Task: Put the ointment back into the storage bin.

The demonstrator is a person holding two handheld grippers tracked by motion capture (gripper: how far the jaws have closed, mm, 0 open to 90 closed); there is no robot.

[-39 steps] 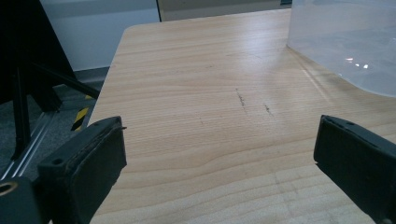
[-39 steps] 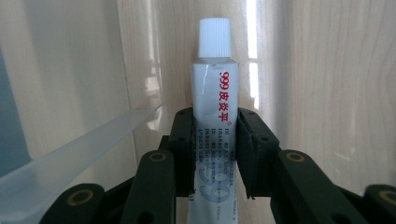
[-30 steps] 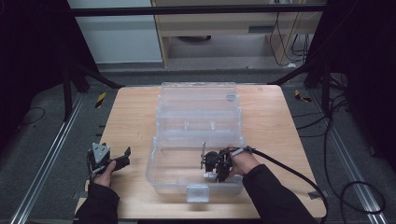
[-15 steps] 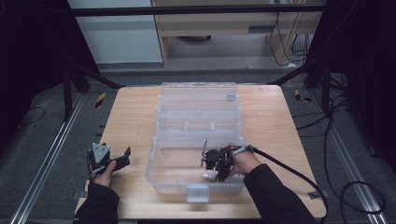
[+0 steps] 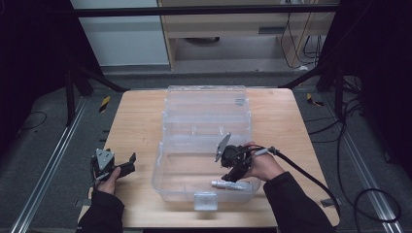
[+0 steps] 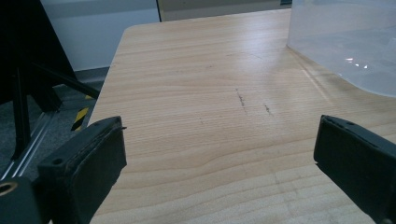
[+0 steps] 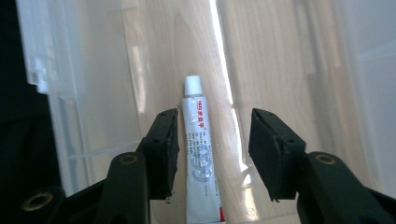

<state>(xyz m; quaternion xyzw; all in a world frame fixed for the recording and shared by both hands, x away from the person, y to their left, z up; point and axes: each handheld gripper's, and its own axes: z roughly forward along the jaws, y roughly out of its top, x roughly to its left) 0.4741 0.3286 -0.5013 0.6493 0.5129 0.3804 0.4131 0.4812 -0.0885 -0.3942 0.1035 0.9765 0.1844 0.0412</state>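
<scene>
The tube [image 7: 201, 154] lay flat on the floor of the clear plastic box [image 5: 170, 160], near its front wall, white cap pointing away from me in the right gripper view. My right gripper [image 7: 212, 149] hung above it, the tube seen between the jaws but untouched; the jaws had just been opening and held nothing. The box stood open on the wooden table [image 5: 136, 121]. My left gripper [image 6: 219, 163] rested to the left of the box, well apart from it, jaws spread wide over bare wood.
</scene>
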